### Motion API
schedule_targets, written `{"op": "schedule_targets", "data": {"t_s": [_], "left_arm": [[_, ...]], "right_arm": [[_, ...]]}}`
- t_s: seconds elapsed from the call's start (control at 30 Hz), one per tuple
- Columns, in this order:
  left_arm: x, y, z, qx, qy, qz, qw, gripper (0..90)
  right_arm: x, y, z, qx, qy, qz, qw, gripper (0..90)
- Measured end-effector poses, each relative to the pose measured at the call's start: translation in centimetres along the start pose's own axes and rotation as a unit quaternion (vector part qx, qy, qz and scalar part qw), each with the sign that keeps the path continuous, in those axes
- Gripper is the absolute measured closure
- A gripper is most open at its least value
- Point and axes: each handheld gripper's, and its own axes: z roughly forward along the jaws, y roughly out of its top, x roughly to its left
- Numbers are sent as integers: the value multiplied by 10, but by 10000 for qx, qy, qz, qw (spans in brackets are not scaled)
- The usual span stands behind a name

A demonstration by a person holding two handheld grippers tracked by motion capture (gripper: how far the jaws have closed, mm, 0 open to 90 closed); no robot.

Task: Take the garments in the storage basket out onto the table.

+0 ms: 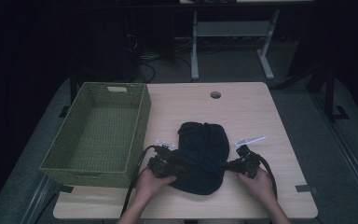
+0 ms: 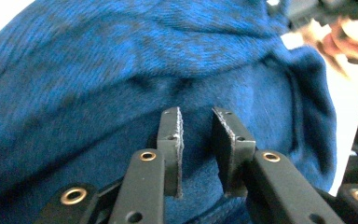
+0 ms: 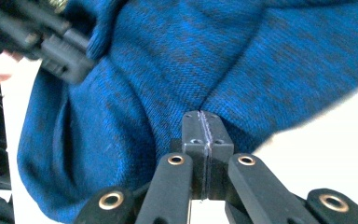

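A blue knitted garment (image 1: 203, 149) lies crumpled on the wooden table (image 1: 242, 107), near its front edge. My left gripper (image 1: 179, 167) rests against the garment's left side. In the left gripper view its jaws (image 2: 196, 123) stand a little apart over the knit (image 2: 121, 70), so it is open. My right gripper (image 1: 228, 166) is at the garment's right side. In the right gripper view its jaws (image 3: 204, 126) are pressed together on a fold at the edge of the cloth (image 3: 168, 70). Each gripper view shows the other gripper farther off, held by a hand.
A green woven basket (image 1: 140, 121) stands empty on the table's left side, close to the left hand. Two white strips (image 1: 250, 140) (image 1: 164, 143) lie on the table beside the garment. A round cable hole (image 1: 215, 94) sits near the far edge.
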Motion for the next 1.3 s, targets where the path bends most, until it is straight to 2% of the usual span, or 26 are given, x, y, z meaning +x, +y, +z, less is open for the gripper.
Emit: {"op": "schedule_targets", "data": {"t_s": [0.03, 0.13, 0.23, 0.3, 0.4, 0.47, 0.57, 0.63, 0.73, 0.8, 0.87, 0.97, 1.13, 1.3], "left_arm": [[-4, -1, 1, 30, -24, 47, 10000, 727], [-14, -5, 7, 107, -162, 177, 9997, 722], [-22, -8, 12, 121, -271, 255, 9992, 719], [-24, -8, 13, 143, -326, 296, 9989, 712], [-27, -7, 6, -38, -500, 265, 9984, 714], [-29, -4, -2, -199, -512, 306, 9980, 716], [-28, 0, -14, -404, -496, 272, 9976, 715], [-24, 3, -21, -574, -387, 221, 9974, 709], [-13, 4, -28, -787, -188, 70, 9967, 696], [-7, 3, -30, -834, -77, 10, 9965, 686], [-3, 1, -30, -818, 2, -20, 9966, 679], [-2, -4, -27, -747, 2, -40, 9972, 679], [-4, -17, -18, -588, -74, -31, 9982, 679], [-6, -24, -14, -502, -79, 38, 9987, 683]], "right_arm": [[-2, 1, -1, 25, -6, 31, 10000, 891], [-4, 7, -6, 98, -221, 11, 9997, 856], [-8, 10, -7, 127, -207, 20, 9997, 843], [-8, 12, -8, 139, -215, 16, 9997, 801], [-2, 13, -15, -2, -97, -125, 9999, 796], [6, 14, -21, -115, 10, -248, 9996, 793], [17, 13, -23, -115, 156, -445, 9988, 793], [21, 11, -20, 96, 102, -472, 9988, 793], [18, 5, -11, 345, 112, -445, 9983, 802], [16, -1, -5, 437, 239, -481, 9976, 817], [17, -2, -4, 461, 224, -515, 9974, 816], [20, -5, -6, 507, 211, -577, 9968, 816], [24, -14, -10, 541, 276, -570, 9965, 817], [31, -16, -14, 718, 313, -644, 9948, 787]]}}
